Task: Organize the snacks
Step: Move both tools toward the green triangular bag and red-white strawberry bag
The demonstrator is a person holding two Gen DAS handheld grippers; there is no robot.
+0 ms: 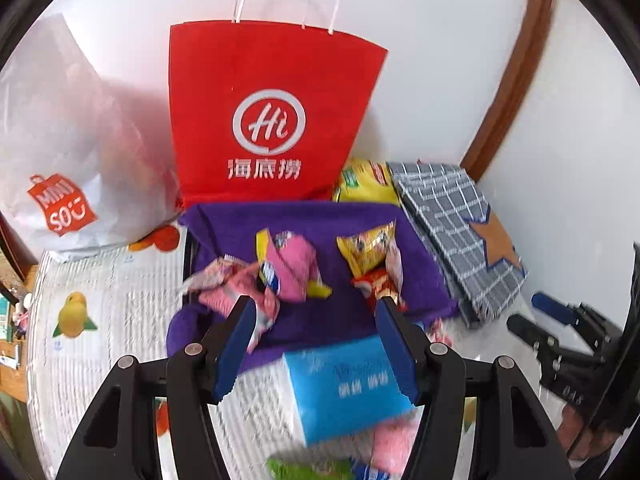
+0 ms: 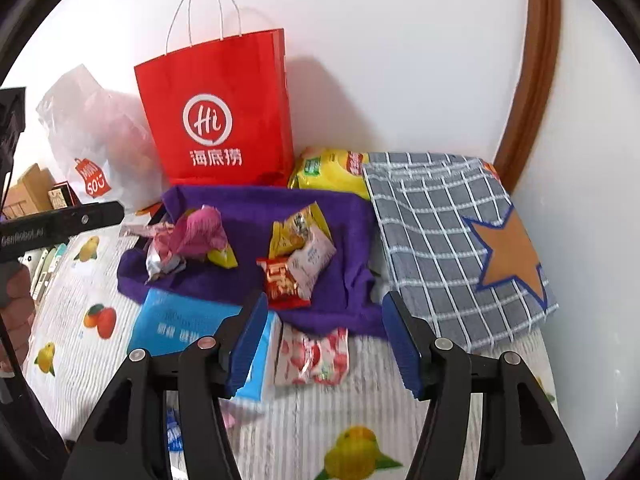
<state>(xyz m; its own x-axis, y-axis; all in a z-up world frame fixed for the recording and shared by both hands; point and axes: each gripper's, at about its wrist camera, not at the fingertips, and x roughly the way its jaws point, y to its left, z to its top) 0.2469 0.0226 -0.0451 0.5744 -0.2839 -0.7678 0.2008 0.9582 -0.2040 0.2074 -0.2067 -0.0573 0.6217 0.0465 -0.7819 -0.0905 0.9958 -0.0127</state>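
The left gripper [image 1: 316, 306] hangs above the counter [image 1: 108, 320] with its blue pads spread apart and nothing between them; just ahead of its tips lies a purple cloth [image 1: 304, 216] carrying the snacks. Ahead and slightly left of the left gripper sits a crumpled pink packet [image 1: 294, 266], and ahead to its right a yellow packet [image 1: 366, 250] with a red wrapper [image 1: 378, 282] against it. Directly beneath its jaws lies a blue tissue pack [image 1: 344, 388], blurred. The right gripper [image 2: 326, 306] also stands spread and empty, tilted down over the near edge of the cloth; the red wrapper and a pale pink sachet [image 2: 314, 258] lie just ahead of its left finger, and a strawberry-print packet [image 2: 314, 356] rests on the counter under its jaws. Right of the right gripper is a folded grey checked cloth [image 2: 432, 232] with an orange star. Beyond the purple cloth, against the wall, stand a red paper bag [image 1: 272, 120], a white plastic bag [image 1: 64, 152] to its left, and a large yellow snack bag [image 2: 332, 172] to its right.
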